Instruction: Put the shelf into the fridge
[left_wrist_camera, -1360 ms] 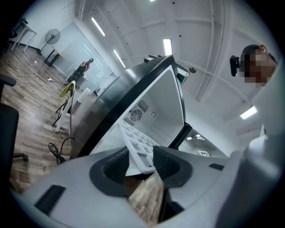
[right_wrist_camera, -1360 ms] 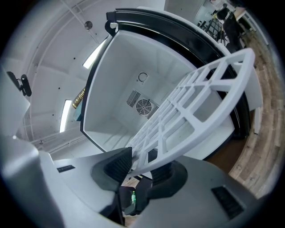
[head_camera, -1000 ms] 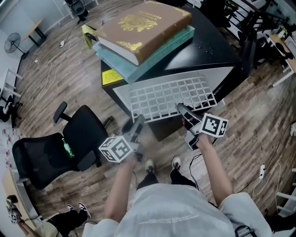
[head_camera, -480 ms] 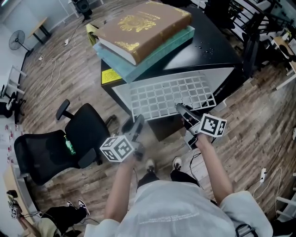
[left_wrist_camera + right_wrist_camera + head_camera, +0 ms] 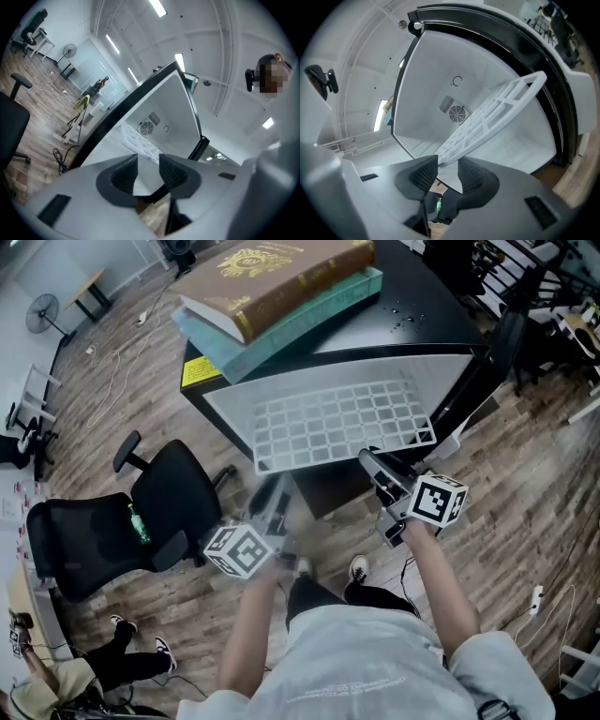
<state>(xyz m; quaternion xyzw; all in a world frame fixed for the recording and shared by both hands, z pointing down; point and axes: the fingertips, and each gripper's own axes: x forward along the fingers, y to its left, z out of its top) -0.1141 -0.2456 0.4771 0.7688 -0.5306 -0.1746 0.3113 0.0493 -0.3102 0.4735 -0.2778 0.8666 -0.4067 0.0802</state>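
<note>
A black mini fridge [image 5: 441, 343] stands open with its white inside [image 5: 436, 65] facing me. The white grid shelf [image 5: 337, 423] lies tilted in the opening, its front part sticking out. My right gripper [image 5: 367, 458] is at the shelf's front right edge. That edge of the shelf [image 5: 487, 117] runs between its jaws, which have just been opening and stand a little apart from it. My left gripper [image 5: 274, 495] hangs below the shelf's front left corner, off the shelf [image 5: 136, 140]. Its jaws have just been closing somewhat, are still open, and have nothing between them.
Two big books [image 5: 272, 273] lie stacked on the fridge top. A black office chair [image 5: 141, 512] stands on the wooden floor left of the fridge. Cables trail over the floor at the far left, and dark furniture stands at the top right.
My left gripper has drawn back from the shelf's front left corner toward me. The right gripper has stayed at the shelf's front right edge. The head view has shifted slightly.
</note>
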